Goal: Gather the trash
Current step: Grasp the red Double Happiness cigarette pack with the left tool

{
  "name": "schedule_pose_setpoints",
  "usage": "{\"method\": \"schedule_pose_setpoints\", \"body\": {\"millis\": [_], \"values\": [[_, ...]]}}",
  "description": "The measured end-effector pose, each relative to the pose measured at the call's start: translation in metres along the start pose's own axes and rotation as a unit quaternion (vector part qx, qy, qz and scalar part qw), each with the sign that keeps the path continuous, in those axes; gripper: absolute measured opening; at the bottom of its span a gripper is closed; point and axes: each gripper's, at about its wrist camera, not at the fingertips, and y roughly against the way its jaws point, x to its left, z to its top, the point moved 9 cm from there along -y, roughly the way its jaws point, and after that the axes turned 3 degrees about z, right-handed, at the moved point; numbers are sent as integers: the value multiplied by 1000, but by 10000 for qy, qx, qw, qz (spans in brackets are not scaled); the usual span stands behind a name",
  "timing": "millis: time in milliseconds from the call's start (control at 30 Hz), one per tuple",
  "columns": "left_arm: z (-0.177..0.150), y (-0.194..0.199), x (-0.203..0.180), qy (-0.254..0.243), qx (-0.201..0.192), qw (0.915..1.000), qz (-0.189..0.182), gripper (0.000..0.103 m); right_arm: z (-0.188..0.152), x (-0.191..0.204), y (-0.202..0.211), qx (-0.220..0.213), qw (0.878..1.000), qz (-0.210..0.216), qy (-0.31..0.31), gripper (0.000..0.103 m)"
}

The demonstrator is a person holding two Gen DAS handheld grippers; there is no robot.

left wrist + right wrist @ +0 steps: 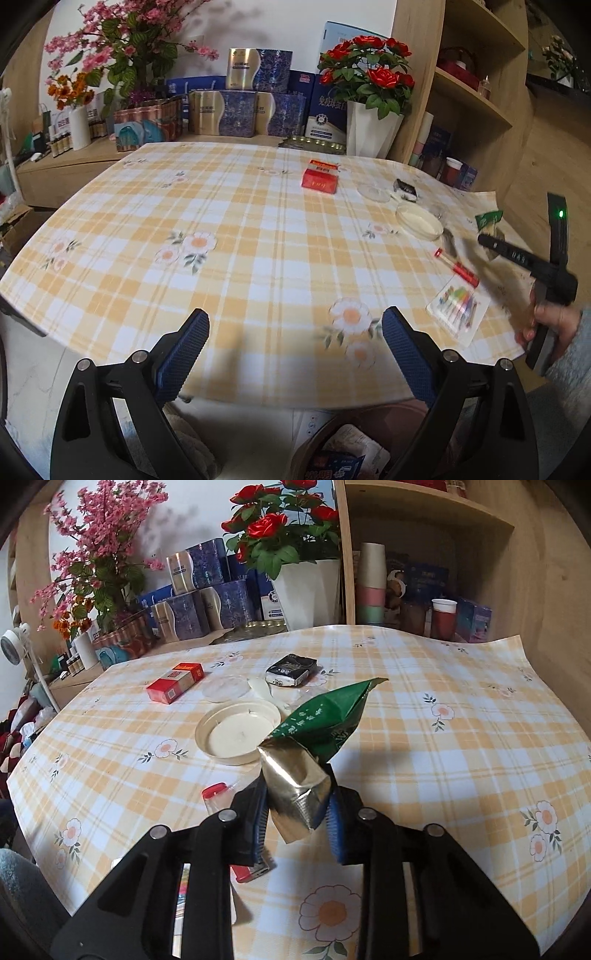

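Note:
My right gripper [295, 794] is shut on a crumpled green and silver foil wrapper [325, 716], held just above the checked tablecloth [443, 757]. The left wrist view shows that gripper [484, 240] at the far right with the wrapper [489, 218] sticking out of it. My left gripper [295, 314] stands open and holds nothing, over the table's near edge. Below it is a brown bin [369, 415] with packaging inside. A red box [320, 177], a black crumpled pack [291, 670], a cream lid [240, 734] and a red-capped tube [458, 267] lie on the table.
A clear lid [227, 688] and a blister card of coloured items [458, 306] also lie on the cloth. Boxes, a white planter with red roses [369, 125] and pink flowers line the far side. Wooden shelves [472, 99] stand at the right.

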Motion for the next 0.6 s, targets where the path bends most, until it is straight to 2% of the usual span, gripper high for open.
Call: {"method": "schedule_pose_setpoints", "body": {"millis": [133,333,433,600], "values": [[36,-15,-11,-204,-56,9997,-152,97,0,-2,0,-1,9999,39,-108,30],[103,-78,-36,-683,129,9964,-484,97,0,-8,1,-52,9995,75,-315,30],[133,-126,-40,-885,280,9948,-410,97,-1,-10,0,-35,9992,106,-382,30],[169,-206,-35,-1295,447,9904,173,97,-2,-11,2,-60,9992,85,-388,30]]}}
